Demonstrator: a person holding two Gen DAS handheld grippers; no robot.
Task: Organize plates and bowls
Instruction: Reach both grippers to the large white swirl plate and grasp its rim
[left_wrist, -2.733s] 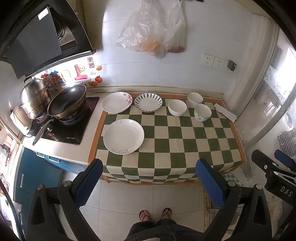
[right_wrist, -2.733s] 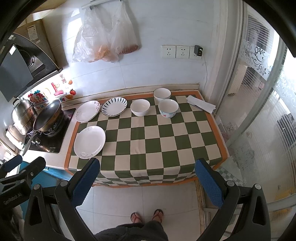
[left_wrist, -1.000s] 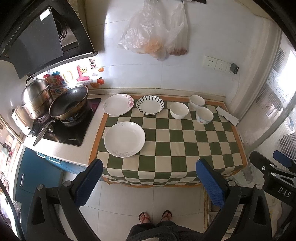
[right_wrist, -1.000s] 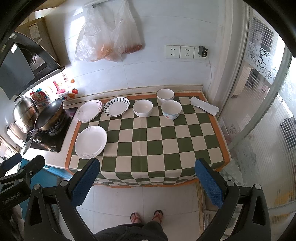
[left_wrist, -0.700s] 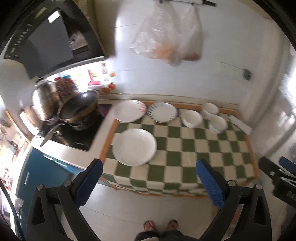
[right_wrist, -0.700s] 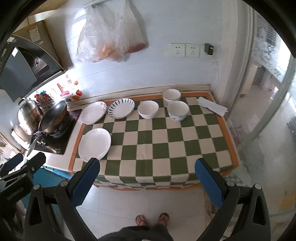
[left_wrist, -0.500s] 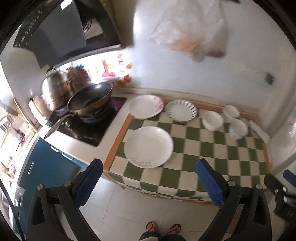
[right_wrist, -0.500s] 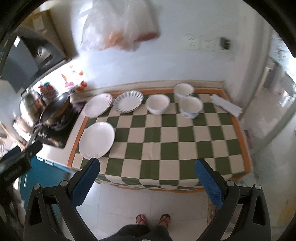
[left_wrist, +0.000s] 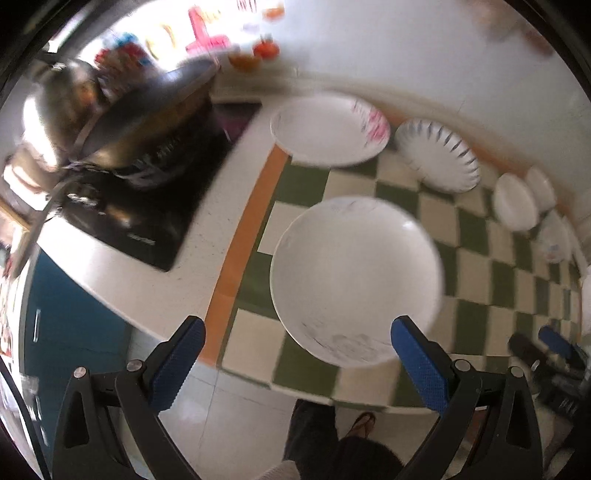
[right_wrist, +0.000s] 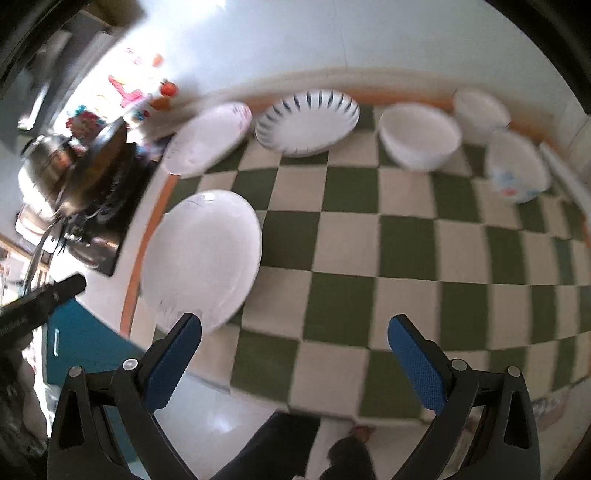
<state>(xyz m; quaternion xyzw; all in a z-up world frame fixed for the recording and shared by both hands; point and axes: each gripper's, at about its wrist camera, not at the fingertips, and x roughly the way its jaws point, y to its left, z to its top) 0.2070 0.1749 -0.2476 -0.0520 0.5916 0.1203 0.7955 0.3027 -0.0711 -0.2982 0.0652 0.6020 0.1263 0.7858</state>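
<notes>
A large white plate (left_wrist: 354, 277) (right_wrist: 203, 258) lies near the front left of the green checked tablecloth (right_wrist: 369, 258). Behind it lie a pink-flowered plate (left_wrist: 328, 129) (right_wrist: 208, 138) and a blue-striped plate (left_wrist: 437, 155) (right_wrist: 306, 122). A white bowl (right_wrist: 419, 136) (left_wrist: 515, 206), a second white bowl (right_wrist: 480, 114) and a patterned bowl (right_wrist: 517, 171) (left_wrist: 554, 243) stand at the back right. My left gripper (left_wrist: 297, 360) is open and empty, just short of the large plate. My right gripper (right_wrist: 293, 356) is open and empty over the table's front edge.
A black cooktop (left_wrist: 140, 206) with a wok (left_wrist: 147, 110) and a steel pot (right_wrist: 48, 166) sits left of the cloth. A folded white cloth (right_wrist: 565, 173) lies at the far right. The tiled wall (right_wrist: 332, 37) runs behind the table.
Both grippers have moved down and forward toward the table. The left one has swung toward the large white plate. Both stay open and empty.
</notes>
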